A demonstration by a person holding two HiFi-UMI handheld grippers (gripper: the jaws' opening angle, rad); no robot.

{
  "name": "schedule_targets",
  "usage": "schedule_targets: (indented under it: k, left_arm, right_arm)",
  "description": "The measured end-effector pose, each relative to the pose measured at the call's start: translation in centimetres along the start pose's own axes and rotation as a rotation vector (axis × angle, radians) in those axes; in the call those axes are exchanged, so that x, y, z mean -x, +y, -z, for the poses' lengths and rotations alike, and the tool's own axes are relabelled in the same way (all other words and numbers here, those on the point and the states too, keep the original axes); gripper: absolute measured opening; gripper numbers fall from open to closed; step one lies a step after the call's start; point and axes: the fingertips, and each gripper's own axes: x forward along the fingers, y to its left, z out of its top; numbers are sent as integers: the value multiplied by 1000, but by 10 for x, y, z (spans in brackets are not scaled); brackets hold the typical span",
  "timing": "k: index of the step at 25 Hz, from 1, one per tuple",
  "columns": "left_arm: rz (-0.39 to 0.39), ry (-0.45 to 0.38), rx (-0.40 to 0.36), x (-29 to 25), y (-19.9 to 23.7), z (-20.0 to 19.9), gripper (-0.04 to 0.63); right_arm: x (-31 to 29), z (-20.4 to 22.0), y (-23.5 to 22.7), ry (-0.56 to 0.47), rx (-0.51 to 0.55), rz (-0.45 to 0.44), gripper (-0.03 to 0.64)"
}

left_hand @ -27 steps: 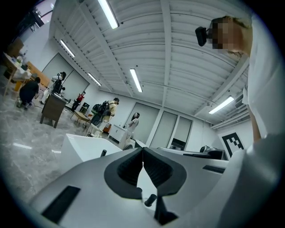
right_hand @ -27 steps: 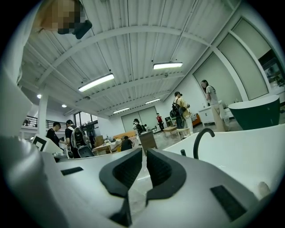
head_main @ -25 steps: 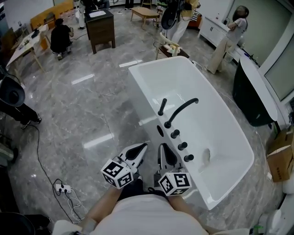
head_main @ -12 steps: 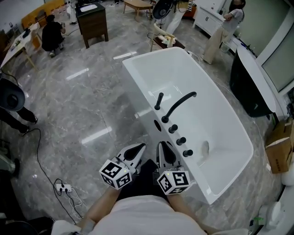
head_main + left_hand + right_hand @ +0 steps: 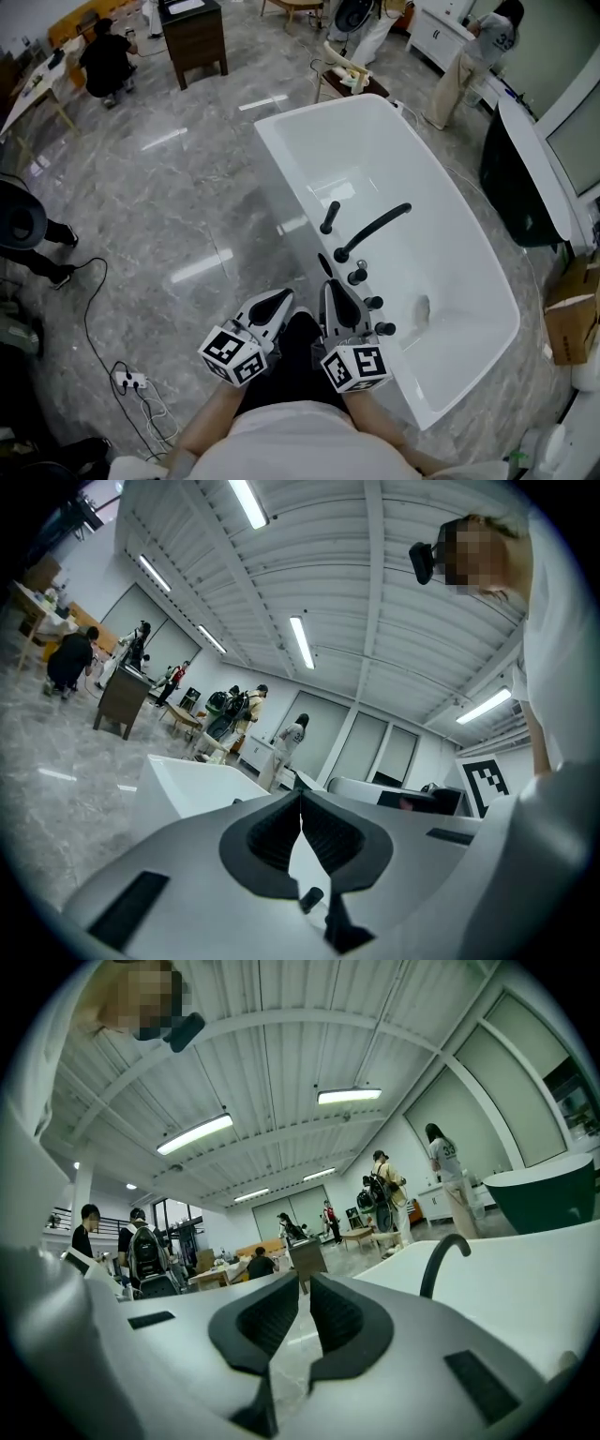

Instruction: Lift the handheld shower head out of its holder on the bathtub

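- Head view: we look steeply down on a white bathtub on a grey marble floor, with black fittings lined along its near rim.
- The shower head, a slim black wand, stands upright in its holder on that rim. It is just beside the foot of the curved spout.
- Three round knobs run in a row from the spout toward us.
- We hold the left gripper over the floor just outside the tub. Its jaws are together, the pads meeting at the tips, with nothing between them.
- We hold the right gripper at the tub's near rim, just beside the knobs and apart from the shower head. Its jaws are drawn together and empty.
- In the right gripper view the spout rises to the right above the white rim.
- Neither gripper touches the shower head.
- Across the room a person crouches near a dark wooden cabinet.
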Motion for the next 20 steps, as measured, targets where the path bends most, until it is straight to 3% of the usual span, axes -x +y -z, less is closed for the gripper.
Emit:
schedule_targets:
  k: [4,7,8,20]
  left_arm:
    - [-19,-11,-9,-27,23,-13,12]
    - [-15,-15,-17,-49,36,-24,12]
    - [-14,-14,-18,-56,41,-27,12]
    - [-54,48,18,-133,108,-13,12]
  right_arm:
    - [-33,-17,-22,-41,8,40,35]
    - [-60,-24,-39,-44,-2,73,176]
    - [-69,-25,-45,-43,-5,86,184]
    - [-151,22,-116,77,10,236,184]
